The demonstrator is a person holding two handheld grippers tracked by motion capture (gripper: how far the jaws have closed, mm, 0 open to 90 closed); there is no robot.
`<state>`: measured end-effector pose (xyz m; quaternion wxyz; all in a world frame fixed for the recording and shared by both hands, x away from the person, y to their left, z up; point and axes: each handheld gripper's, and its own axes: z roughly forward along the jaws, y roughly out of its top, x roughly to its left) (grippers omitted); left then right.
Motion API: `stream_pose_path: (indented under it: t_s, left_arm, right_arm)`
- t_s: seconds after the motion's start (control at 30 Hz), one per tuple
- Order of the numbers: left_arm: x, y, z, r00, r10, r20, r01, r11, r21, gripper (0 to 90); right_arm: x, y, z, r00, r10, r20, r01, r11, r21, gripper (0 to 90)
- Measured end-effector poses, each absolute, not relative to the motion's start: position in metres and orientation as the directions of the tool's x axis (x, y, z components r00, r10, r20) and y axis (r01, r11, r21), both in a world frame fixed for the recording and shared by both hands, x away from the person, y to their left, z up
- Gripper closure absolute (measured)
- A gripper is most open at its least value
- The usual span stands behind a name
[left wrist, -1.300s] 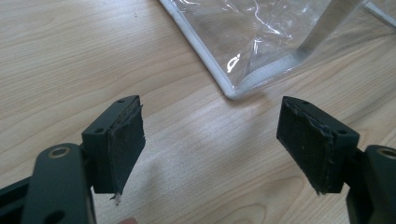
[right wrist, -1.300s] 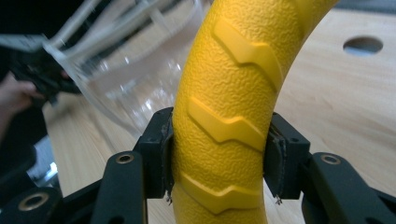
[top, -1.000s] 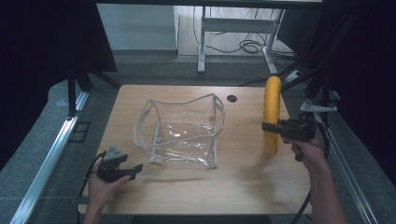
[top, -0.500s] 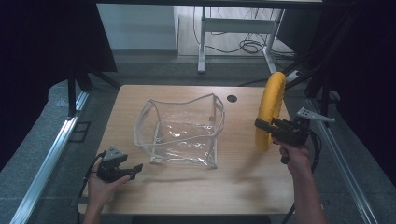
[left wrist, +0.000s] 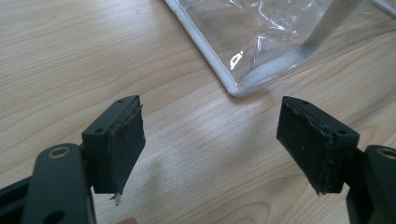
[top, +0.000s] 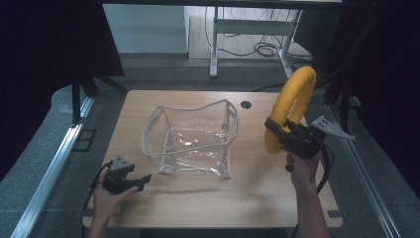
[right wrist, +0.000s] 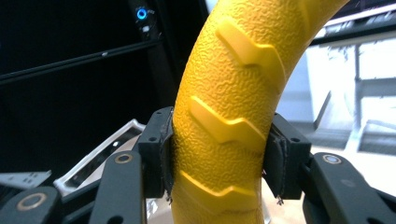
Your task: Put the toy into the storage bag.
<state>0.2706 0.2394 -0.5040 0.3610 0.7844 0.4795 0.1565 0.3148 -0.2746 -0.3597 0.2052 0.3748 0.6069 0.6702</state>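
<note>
A thick yellow curved tube (top: 291, 101) with raised zigzag ridges is lifted above the table's right side, its upper end arching up and away. My right gripper (top: 275, 130) is shut on the tube (right wrist: 229, 112) near its lower end, both pads pressed against its sides. A clear plastic bag (top: 194, 140) with white piping stands open at the table's middle. My left gripper (top: 141, 179) rests low near the front left, open, with bare wood between its pads (left wrist: 127, 140). A corner of the bag (left wrist: 243, 79) lies just ahead of it.
The wooden table (top: 247, 198) has a round cable hole (top: 245, 104) at the back. Metal rails (top: 54, 163) run along both sides, and a desk frame with cables (top: 257, 47) stands behind. Bare wood lies in front of the bag.
My right gripper has carried the yellow tube leftward and slightly up, off the table, tilting it more upright. The left gripper has stayed in place.
</note>
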Motion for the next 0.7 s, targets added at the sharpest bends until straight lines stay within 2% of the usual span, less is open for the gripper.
stream_pose_path:
  t_s: [0.03,0.23,0.7]
  left_arm:
    - [0.271,0.239,-0.504,0.492,0.865,-0.100,0.639,-0.281,0.716,23.2]
    - [0.271,0.240,-0.504,0.499,0.861,-0.096,0.640,-0.292,0.711,23.2]
    - [0.271,0.241,-0.505,0.502,0.859,-0.101,0.642,-0.292,0.709,23.3]
  right_arm:
    - [0.312,-0.269,-0.354,-0.629,0.741,0.234,0.145,-0.183,0.972,50.0]
    - [0.307,-0.251,-0.340,-0.634,0.748,0.200,0.084,-0.190,0.978,49.8]
    - [0.304,-0.217,-0.317,-0.639,0.753,0.158,0.006,-0.200,0.980,49.7]
